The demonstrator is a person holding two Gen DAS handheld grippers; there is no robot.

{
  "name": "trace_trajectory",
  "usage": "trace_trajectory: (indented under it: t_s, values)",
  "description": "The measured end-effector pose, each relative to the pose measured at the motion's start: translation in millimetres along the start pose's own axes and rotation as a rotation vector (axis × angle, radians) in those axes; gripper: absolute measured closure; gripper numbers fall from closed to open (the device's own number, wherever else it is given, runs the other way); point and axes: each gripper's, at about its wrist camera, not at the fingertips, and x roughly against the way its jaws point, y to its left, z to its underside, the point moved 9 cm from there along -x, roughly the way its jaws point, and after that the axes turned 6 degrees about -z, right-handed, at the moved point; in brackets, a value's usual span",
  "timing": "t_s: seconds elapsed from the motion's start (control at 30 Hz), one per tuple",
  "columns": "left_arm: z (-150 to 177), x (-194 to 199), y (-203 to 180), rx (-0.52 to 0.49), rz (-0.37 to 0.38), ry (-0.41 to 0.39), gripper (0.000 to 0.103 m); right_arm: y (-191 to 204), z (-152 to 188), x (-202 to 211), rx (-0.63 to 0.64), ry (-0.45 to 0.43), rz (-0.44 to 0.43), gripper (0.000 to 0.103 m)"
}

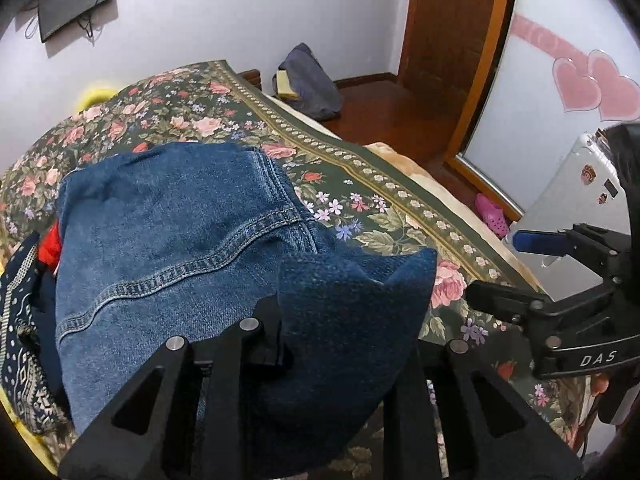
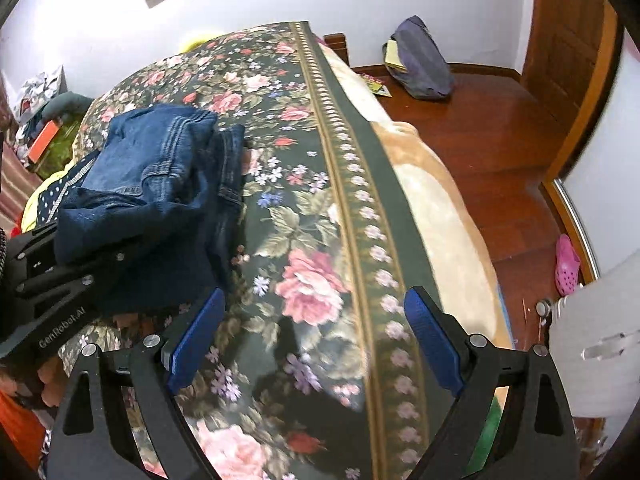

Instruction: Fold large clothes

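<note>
Two grippers over the bed [image 2: 360,128] — left gripper [image 1: 320,344] nearly closed, pinching a fold of the jeans [image 1: 172,240], which lie by the bed's left edge; right gripper [image 2: 316,340] wide open, empty. Likely mid-fold — next, lay that flap flat.

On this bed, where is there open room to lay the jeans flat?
Free: the floral bedspread between the jeans and its bordered right edge, under the open right hand-held gripper. Crowded: the left side, where patterned clothes pile beside the jeans.
</note>
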Motion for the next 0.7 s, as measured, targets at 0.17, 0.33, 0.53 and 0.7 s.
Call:
trace_trajectory:
  t_s: [0.17,0.33,0.53,0.7]
  values:
    - [-2,11,0,0.081,0.074,0.05,0.05,6,7,23,-0.023,-0.022,0.015,0.013]
    - [-8,41,-2,0.116,0.127,0.034,0.043,22,3,40,0.016,-0.062,-0.003,0.013]
    - [-17,102,24,0.105,0.082,-0.114,0.021,58,-10,46,0.072,-0.096,-0.052,0.013]
    - [-6,128,89,0.133,-0.104,-0.2,0.007,99,-21,36,0.118,-0.096,-0.112,0.013]
